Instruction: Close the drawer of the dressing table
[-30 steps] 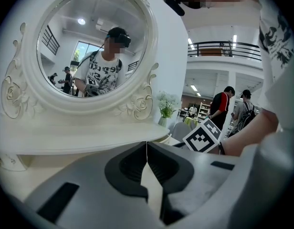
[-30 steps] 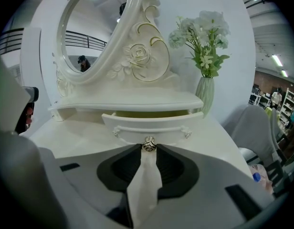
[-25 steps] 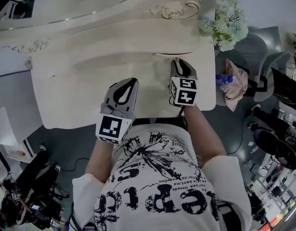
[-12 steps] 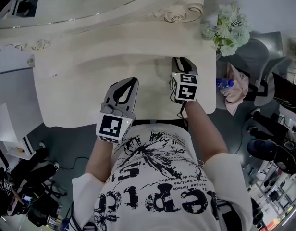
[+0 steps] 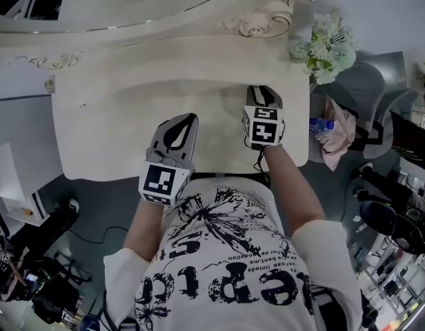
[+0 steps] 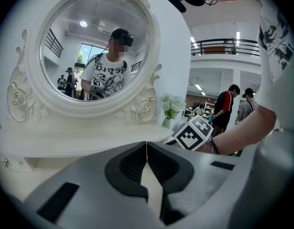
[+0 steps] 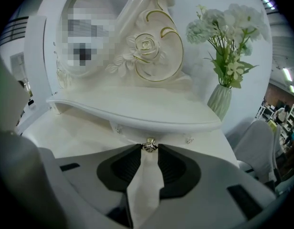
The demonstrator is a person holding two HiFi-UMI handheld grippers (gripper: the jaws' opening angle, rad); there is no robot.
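Print on the shirt [image 5: 226,254] runs upside down in the head view, with no word surely readable; the marker cubes carry only black-and-white squares. The drawer [image 7: 166,136] sits tucked under the curved shelf [image 7: 137,111] of the dressing table, hidden from the head view by shelf and gripper; how far out it stands cannot be told. Right gripper [image 7: 149,150]: jaws slightly apart, clamped at their tips on the drawer's small metal knob [image 7: 149,145]. Left gripper [image 6: 146,144]: jaws together on nothing, over the counter [image 5: 109,129], left of the knob and nearer the person.

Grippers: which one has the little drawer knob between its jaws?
The right gripper: its jaws pinch the metal drawer knob. The left gripper is shut on nothing, back over the tabletop.
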